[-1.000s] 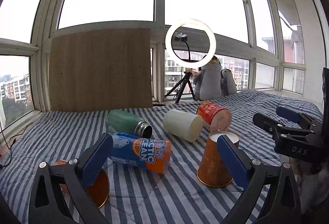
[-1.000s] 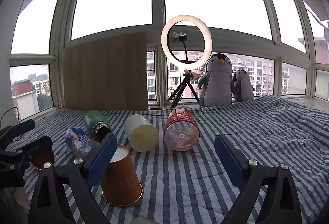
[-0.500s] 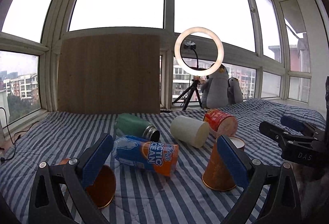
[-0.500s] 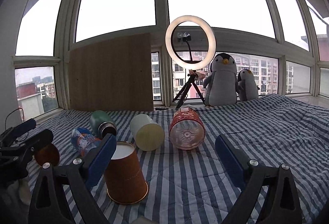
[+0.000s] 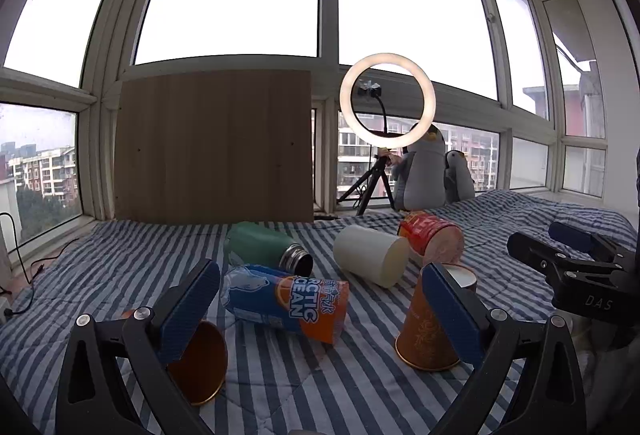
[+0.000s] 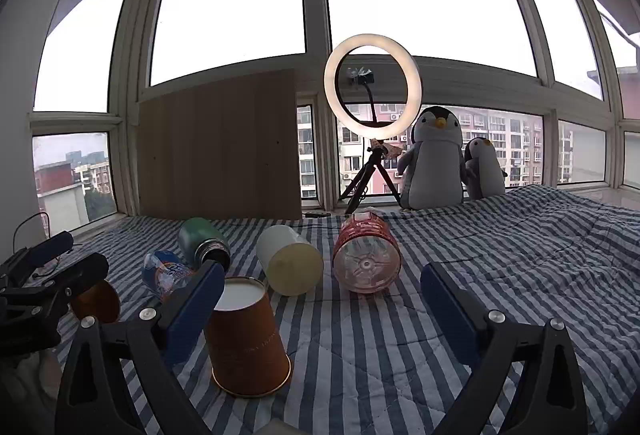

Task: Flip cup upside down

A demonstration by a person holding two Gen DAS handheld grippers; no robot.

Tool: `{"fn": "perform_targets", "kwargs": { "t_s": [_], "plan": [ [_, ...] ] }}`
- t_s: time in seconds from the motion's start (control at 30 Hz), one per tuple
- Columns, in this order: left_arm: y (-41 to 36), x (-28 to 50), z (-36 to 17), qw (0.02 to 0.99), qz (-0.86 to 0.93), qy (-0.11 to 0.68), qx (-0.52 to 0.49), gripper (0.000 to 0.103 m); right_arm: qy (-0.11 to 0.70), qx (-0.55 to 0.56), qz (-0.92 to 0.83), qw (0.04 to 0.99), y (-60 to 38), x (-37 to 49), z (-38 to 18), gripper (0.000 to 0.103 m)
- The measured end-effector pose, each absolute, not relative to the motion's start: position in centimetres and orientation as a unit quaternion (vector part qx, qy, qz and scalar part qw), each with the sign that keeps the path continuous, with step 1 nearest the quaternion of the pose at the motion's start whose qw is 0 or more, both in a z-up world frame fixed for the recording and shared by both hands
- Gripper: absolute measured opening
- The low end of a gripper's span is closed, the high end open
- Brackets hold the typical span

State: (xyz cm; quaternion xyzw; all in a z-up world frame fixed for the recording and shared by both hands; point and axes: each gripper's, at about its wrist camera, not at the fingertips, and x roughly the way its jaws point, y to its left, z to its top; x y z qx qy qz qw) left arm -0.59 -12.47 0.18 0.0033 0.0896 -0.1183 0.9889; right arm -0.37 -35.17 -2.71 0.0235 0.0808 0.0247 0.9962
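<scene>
Both hand-held grippers spread, empty; bottles (image 6: pixel 366 259) lie behind the upside-down cup (image 6: pixel 246 339).

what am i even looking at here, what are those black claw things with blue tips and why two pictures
Those are two hand-held grippers, one in each of a person's hands, each with a fisheye camera looking along its blue-padded fingers. One picture comes from the left gripper, the other from the right gripper. Both are open and hold nothing. On the striped blanket an orange paper cup stands upside down. Another orange cup, a green flask, a blue and orange bottle, a white cup and a red bottle lie on their sides.
</scene>
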Motion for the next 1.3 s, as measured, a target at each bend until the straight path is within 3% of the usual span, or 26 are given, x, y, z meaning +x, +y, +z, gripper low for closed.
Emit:
{"fn": "perform_targets", "kwargs": {
  "t_s": [1.3],
  "plan": [
    [-12.25, -0.44, 0.12, 0.991, -0.101, 0.089, 0.005, 0.102, 0.081, 0.029, 0.032, 0.996, -35.10, -0.22, -2.63, 0.099]
  ]
}}
